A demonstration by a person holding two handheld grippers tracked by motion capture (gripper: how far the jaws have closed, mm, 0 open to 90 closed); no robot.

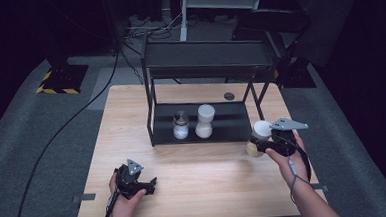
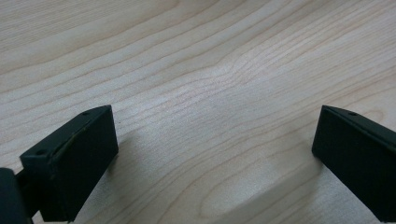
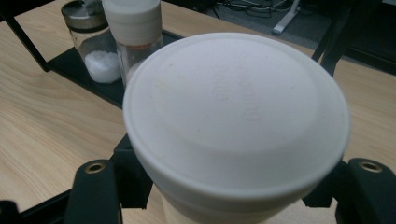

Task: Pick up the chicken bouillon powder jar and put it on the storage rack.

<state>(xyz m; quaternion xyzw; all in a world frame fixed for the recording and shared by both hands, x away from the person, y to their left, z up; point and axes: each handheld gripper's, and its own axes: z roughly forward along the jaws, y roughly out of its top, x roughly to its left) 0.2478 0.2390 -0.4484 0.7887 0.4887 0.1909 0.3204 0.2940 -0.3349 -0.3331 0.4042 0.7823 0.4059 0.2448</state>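
Your left tongs (image 1: 146, 183) rest low over the near left part of the desk (image 1: 199, 173), jaws spread wide apart with bare wood grain between them. Your right tongs (image 1: 260, 146) sit at the desk's right side, clamped on a jar with a white lid (image 1: 259, 136); in the right gripper view that lid (image 3: 236, 116) sits between the two jaws. Farther back, a black two-tier rack (image 1: 202, 88) stands on the desk. On its lower shelf, a glass shaker with a metal cap (image 1: 180, 125) stands just beside a white-capped container (image 1: 204, 121).
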